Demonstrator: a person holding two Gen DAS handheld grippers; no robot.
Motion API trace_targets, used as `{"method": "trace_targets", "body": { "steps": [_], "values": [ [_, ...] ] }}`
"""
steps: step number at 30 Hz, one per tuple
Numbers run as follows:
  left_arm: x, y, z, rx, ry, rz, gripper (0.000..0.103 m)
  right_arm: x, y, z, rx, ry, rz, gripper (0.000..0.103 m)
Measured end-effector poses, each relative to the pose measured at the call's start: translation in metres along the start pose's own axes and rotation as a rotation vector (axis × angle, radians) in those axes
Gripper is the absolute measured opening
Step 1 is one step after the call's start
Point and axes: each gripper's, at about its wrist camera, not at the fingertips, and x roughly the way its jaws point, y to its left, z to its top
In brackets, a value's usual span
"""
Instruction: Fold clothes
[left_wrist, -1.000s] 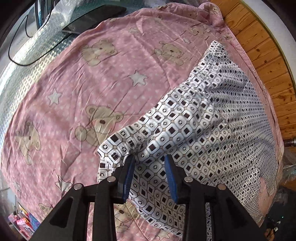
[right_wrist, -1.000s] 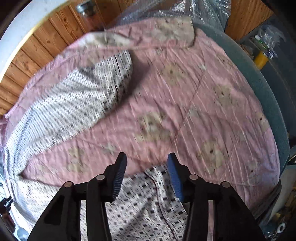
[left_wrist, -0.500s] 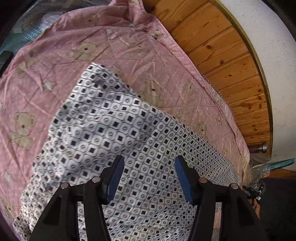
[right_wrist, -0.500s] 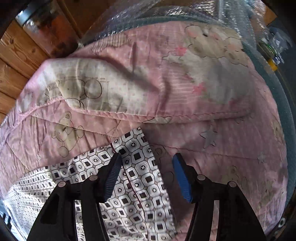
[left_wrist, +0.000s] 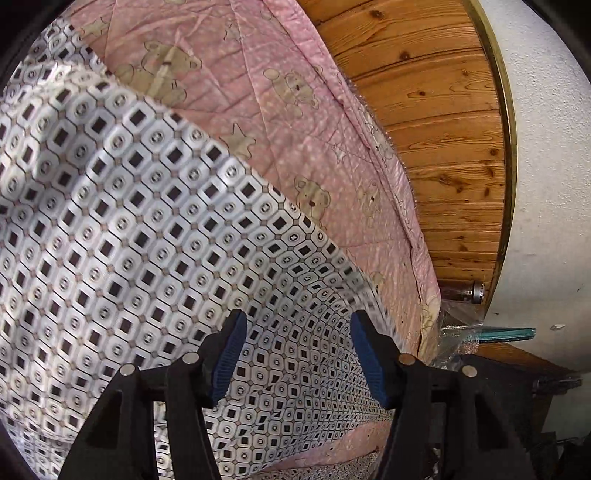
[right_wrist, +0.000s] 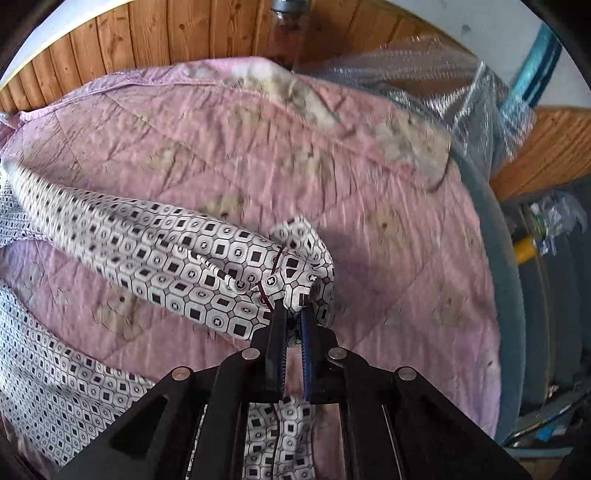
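The right gripper (right_wrist: 291, 314) has its fingers clamped together on a bunched corner of the patterned garment (right_wrist: 177, 258) — the cloth rises from the pink quilt (right_wrist: 388, 184) in a taut ridge running off to the left, and more of it lies spread below. The left gripper (left_wrist: 295, 350) hangs with its fingers wide apart over the flat spread of the same garment, gripping nothing; whether the tips touch the cloth is hard to tell. Beyond — the quilt with its bears and stars, then the wooden wall panelling (left_wrist: 443, 129) and some crumpled clear plastic wrap (right_wrist: 461, 92).
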Motion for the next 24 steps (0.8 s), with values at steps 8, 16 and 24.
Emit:
{"method": "trace_targets", "body": {
  "steps": [8,16,24],
  "values": [
    [0.031,-0.033,-0.052,0.028,0.038,0.014,0.061,-0.002,-0.014,-0.006,0.162,-0.093,0.016,0.005],
    [0.051,-0.023,-0.062,-0.011,0.057,0.084,0.063,-0.004,-0.016,-0.006,0.122,-0.1,0.048,0.006],
    [-0.006,-0.052,-0.089,0.196,0.037,-0.031,0.005,-0.08,-0.029,0.011,0.034,-0.273,0.023,0.006]
  ]
}}
